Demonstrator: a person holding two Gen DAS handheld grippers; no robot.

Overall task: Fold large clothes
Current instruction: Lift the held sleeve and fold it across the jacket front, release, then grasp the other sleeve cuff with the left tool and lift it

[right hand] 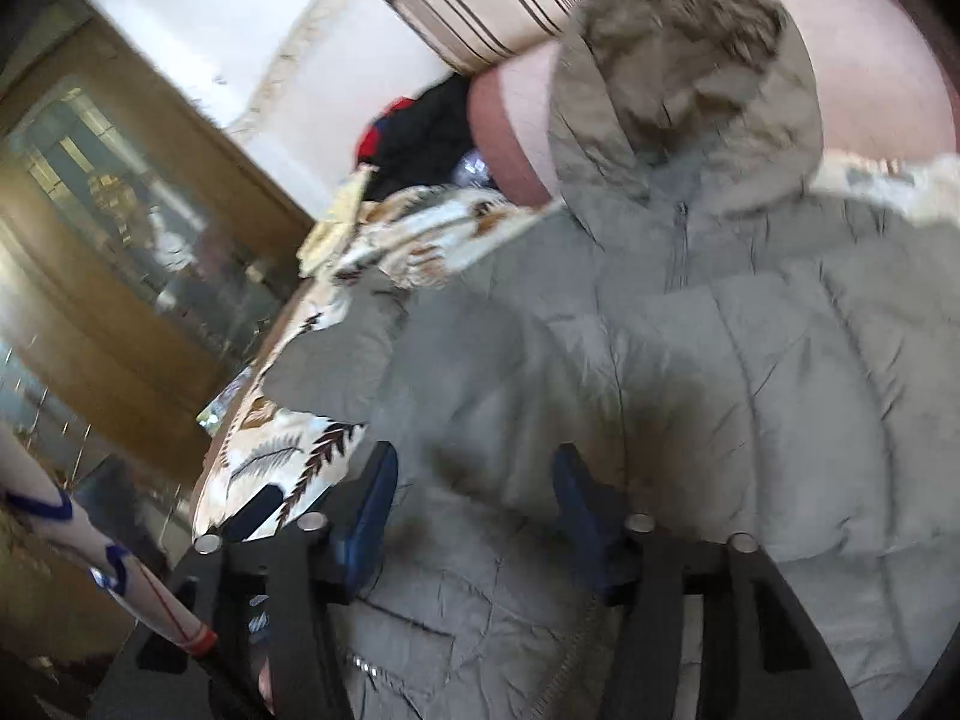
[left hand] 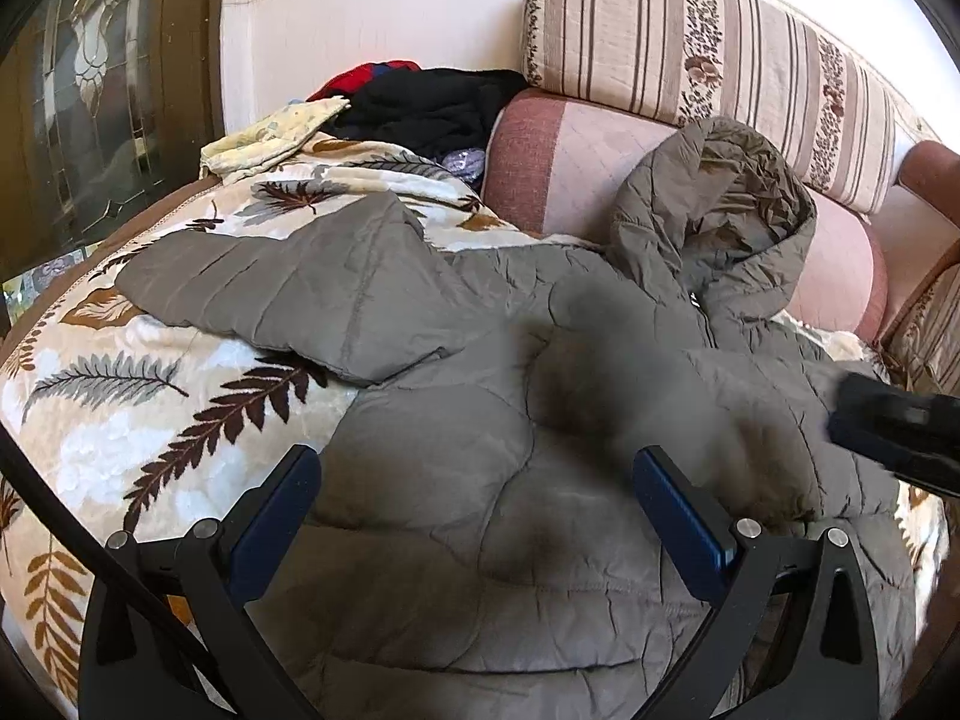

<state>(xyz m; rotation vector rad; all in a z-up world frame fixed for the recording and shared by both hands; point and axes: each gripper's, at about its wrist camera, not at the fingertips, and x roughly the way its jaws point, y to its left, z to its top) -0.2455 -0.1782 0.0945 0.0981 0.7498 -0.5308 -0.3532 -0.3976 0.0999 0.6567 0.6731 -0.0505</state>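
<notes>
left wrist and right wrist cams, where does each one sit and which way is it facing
Left wrist: sits on the left claw, looking forward over the grey hooded jacket toward the striped cushion; its own open fingers show.
Right wrist: sits on the right claw, tilted, facing the jacket's hood; its open fingers show.
Shared: jacket, leaf-print blanket, pink bolster, dark clothes pile.

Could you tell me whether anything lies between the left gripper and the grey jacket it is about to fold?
Nothing visible does. The left gripper hangs open directly over the grey jacket, with only quilted fabric showing between its fingers.
</notes>
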